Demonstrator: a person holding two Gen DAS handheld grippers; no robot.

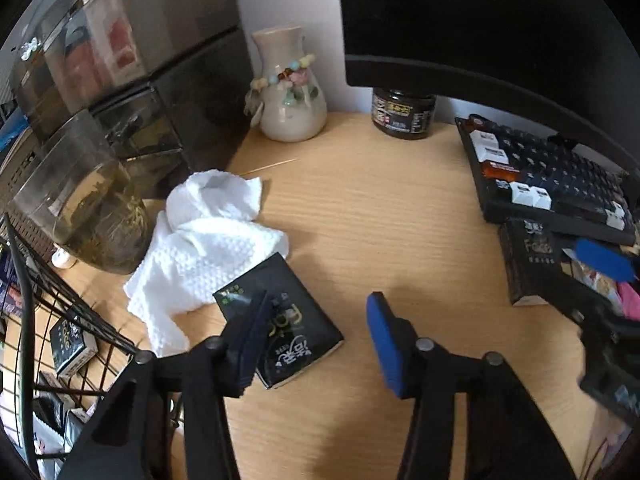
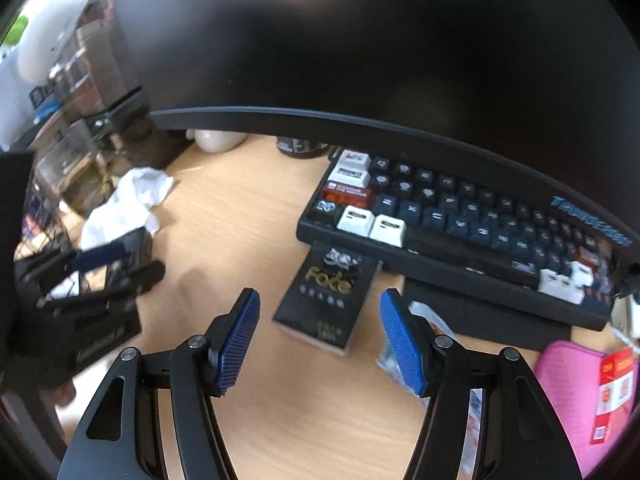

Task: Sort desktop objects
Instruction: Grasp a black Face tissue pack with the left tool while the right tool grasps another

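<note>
- two black "face" boxes lie on the wooden desk (image 1: 380,208): a flat box (image 1: 288,320) beside the white cloth (image 1: 208,232), and an upright-printed box (image 2: 330,294) touching the keyboard (image 2: 460,216).
- left gripper (image 1: 316,336): jaws apart, one finger over the flat box, not clamped.
- right gripper (image 2: 320,340): jaws apart, empty, box ahead.
- only the left view shows the vase (image 1: 286,88); only the right shows the pink mat (image 2: 568,392).
- bare desk lies between the boxes.

Two wrist fisheyes, both angled steeply down and close over the worktop (image 1: 380,208).
The left view sits toward the worktop's left end, cloth (image 1: 208,236) at 10 o'clock, keyboard (image 1: 552,184) at 2; the right view faces the keyboard (image 2: 460,216) at 1 o'clock. Both share the cloth (image 2: 132,196), keyboard and black box (image 2: 328,296).
</note>
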